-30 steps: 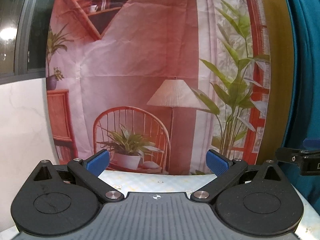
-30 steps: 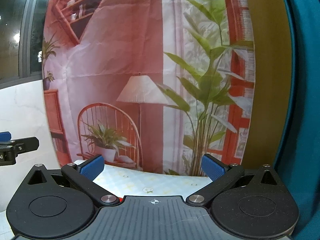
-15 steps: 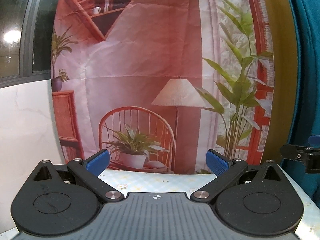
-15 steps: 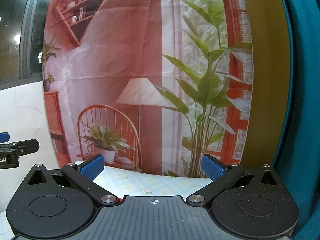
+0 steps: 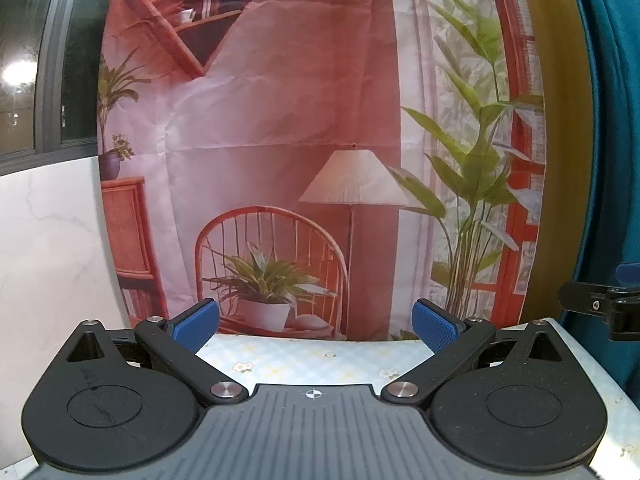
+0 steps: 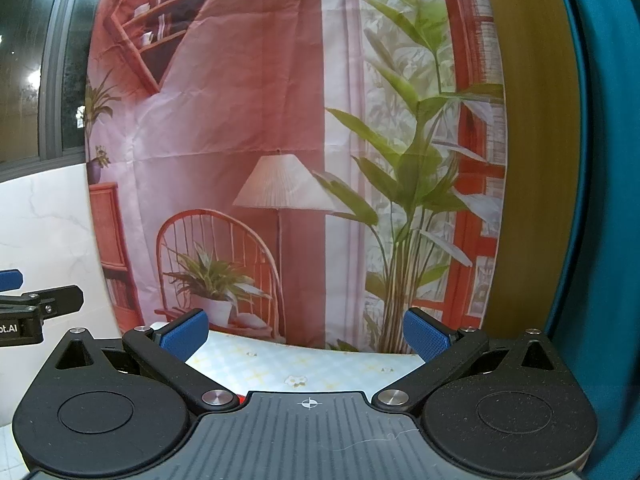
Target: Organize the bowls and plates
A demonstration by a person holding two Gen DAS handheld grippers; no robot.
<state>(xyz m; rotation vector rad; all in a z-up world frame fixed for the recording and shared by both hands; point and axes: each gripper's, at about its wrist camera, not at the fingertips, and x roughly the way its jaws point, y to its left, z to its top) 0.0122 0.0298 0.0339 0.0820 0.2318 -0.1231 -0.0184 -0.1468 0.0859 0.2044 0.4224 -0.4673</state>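
Nearest in the left wrist view, we see the left gripper [image 5: 315,326] with its blue pads [image 5: 195,322] spread wide and nothing between them. The right gripper [image 6: 306,332] is likewise wide apart and empty in its own view. Just ahead of both sets of fingers lies a tabletop [image 5: 304,360] covered in a pale checked cloth with small flowers. At the far right of the left view, we see part of the right gripper beside it. Beyond the table edge hangs a printed backdrop [image 5: 280,120] showing a lamp, a chair and plants. A teal curtain [image 6: 600,200] lies to its right. We see no plates or bowls in either view.
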